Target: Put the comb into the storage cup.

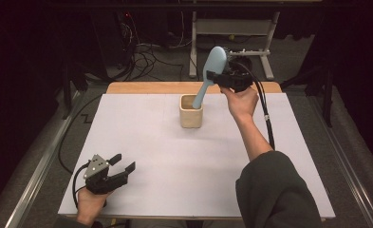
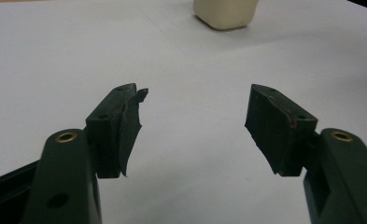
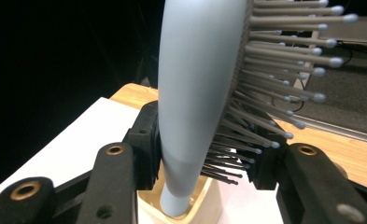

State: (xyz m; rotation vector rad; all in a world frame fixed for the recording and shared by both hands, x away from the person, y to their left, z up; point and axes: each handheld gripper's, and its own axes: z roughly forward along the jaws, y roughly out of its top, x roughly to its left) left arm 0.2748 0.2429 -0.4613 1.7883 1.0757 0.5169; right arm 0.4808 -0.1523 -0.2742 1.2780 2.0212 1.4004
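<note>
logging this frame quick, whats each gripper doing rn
Left gripper: open, holding nothing, low over the table.
Right gripper: closed on the blue hairbrush, handle end down in the beige cup.

We see the right gripper (image 3: 204,156) with its two black jaws clamped on a pale blue hairbrush (image 3: 197,88), bristles pointing right. The brush's handle end dips into a cream square cup (image 3: 204,205) just below. Beyond lie a white tabletop (image 3: 78,140) and its wooden edge (image 3: 354,156).
</note>
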